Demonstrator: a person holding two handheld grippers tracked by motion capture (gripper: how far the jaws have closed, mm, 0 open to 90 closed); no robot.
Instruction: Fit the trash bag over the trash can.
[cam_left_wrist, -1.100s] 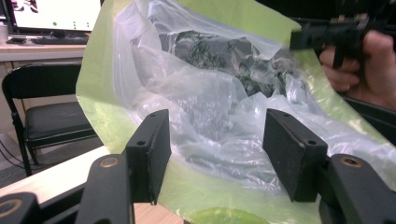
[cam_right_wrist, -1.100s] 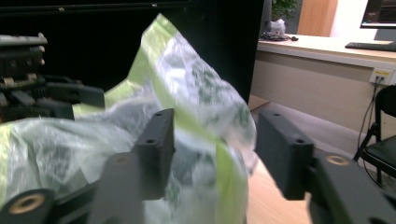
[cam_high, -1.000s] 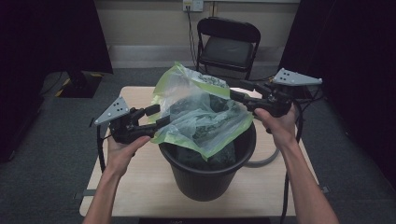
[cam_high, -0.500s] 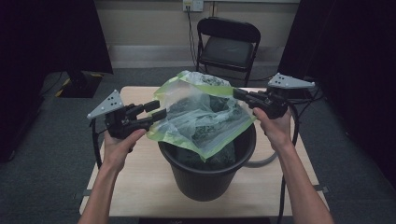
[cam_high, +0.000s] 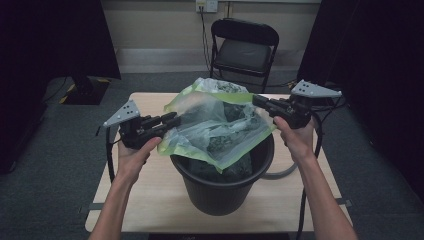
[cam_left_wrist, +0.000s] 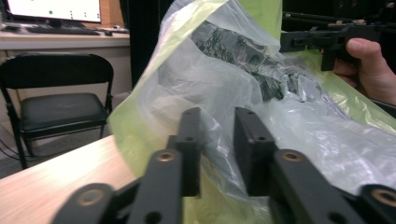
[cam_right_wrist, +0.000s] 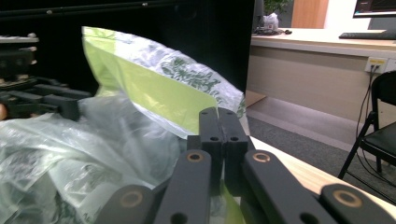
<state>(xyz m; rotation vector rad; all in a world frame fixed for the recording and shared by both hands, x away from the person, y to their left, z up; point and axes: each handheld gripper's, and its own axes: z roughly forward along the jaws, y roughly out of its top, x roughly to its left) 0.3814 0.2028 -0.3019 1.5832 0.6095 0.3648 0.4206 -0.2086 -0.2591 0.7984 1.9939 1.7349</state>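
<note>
Between the left gripper (cam_high: 172, 120), jaws a little apart around film, and right gripper (cam_high: 257, 100), pinched tight on the hem: flimsy, slippery plastic bag (cam_high: 215, 125) over the bucket (cam_high: 222, 192), probably best grabbed at its green edge.

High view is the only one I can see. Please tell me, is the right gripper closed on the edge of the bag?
Observer: Yes. In the right gripper view, the jaws of the right gripper are pressed together, and the green edge of the bag runs in between them.
Operator: And the left gripper, is it the same?
Observer: No. In the left gripper view, the left gripper has a clear gap between its jaws. Clear plastic shows in that gap, so I doubt the hold is firm.
Operator: What stands behind the black chair?
Observer: Behind the chair there is a desk carrying a lit monitor.
</note>
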